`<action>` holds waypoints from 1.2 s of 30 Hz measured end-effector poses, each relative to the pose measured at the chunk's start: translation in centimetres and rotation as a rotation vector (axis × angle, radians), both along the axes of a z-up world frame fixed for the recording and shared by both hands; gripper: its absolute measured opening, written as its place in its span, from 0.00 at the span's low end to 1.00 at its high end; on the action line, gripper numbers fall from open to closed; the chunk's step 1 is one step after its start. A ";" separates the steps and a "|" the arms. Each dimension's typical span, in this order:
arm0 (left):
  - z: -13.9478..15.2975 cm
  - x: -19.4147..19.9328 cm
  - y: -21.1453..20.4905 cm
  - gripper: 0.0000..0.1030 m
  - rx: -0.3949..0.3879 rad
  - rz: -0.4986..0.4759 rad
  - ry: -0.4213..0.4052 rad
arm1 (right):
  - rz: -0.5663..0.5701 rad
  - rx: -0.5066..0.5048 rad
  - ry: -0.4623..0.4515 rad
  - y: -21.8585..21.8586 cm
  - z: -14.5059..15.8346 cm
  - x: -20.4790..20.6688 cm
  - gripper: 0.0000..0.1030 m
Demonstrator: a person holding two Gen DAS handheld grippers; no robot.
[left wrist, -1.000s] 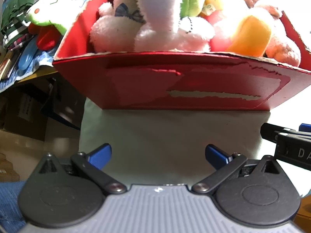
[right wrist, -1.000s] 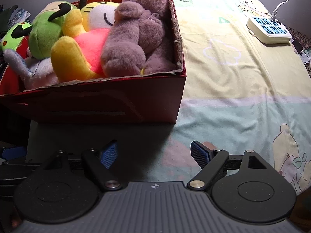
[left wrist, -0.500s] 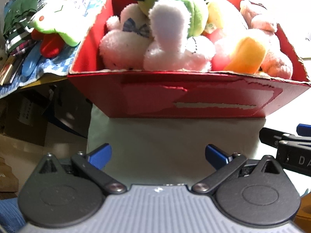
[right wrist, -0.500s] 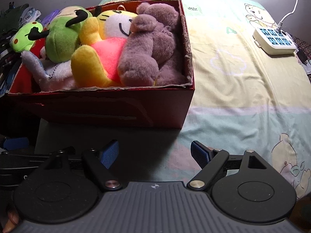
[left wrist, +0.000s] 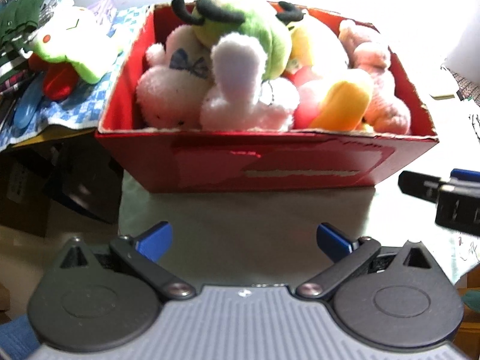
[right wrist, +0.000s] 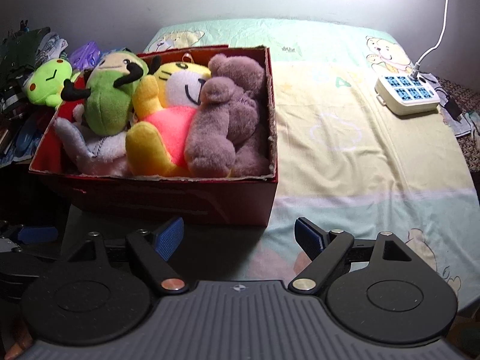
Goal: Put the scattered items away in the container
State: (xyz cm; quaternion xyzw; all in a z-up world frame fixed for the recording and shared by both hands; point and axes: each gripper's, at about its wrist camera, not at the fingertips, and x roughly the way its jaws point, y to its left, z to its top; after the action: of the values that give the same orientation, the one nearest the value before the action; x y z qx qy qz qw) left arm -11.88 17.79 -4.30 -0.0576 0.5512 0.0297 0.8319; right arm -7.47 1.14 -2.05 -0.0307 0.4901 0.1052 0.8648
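Observation:
A red cardboard box (right wrist: 168, 201) (left wrist: 270, 162) stands on the bed, full of plush toys: a brown bear (right wrist: 228, 120), a yellow tiger (right wrist: 171, 114), a green plush (right wrist: 111, 102) and a white rabbit (left wrist: 240, 90). My left gripper (left wrist: 244, 237) is open and empty, low in front of the box's near wall. My right gripper (right wrist: 238, 235) is open and empty, in front of the box's near right corner. The right gripper also shows at the right edge of the left wrist view (left wrist: 444, 189).
A light green frog plush (right wrist: 49, 82) (left wrist: 75, 48) lies outside the box to its left, on a cluttered pile of clothes. A white power strip (right wrist: 408, 93) with its cable sits on the bed sheet (right wrist: 360, 150) at the far right.
Both grippers have drawn back and risen from the box, so the box looks smaller and its contents show more from above. Both stay open and empty.

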 end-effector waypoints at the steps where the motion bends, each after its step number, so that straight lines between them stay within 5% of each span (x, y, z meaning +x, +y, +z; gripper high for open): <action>1: 0.2 -0.1 -0.1 0.99 0.007 -0.003 -0.007 | -0.007 -0.004 -0.015 -0.1 0.2 0.0 0.82; 19: 5.8 0.0 -0.5 0.99 0.019 -0.059 -0.100 | -0.060 0.011 -0.096 -1.5 2.2 0.4 0.82; 36: 6.9 4.0 0.2 0.99 -0.008 -0.065 -0.155 | -0.119 0.007 -0.152 -1.8 3.2 2.3 0.82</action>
State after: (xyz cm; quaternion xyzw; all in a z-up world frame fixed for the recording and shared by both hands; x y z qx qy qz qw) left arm -7.89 17.97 2.58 -0.0451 0.4866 -0.0038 0.8724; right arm -5.21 -0.63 1.10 -0.0066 0.4237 0.0528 0.9042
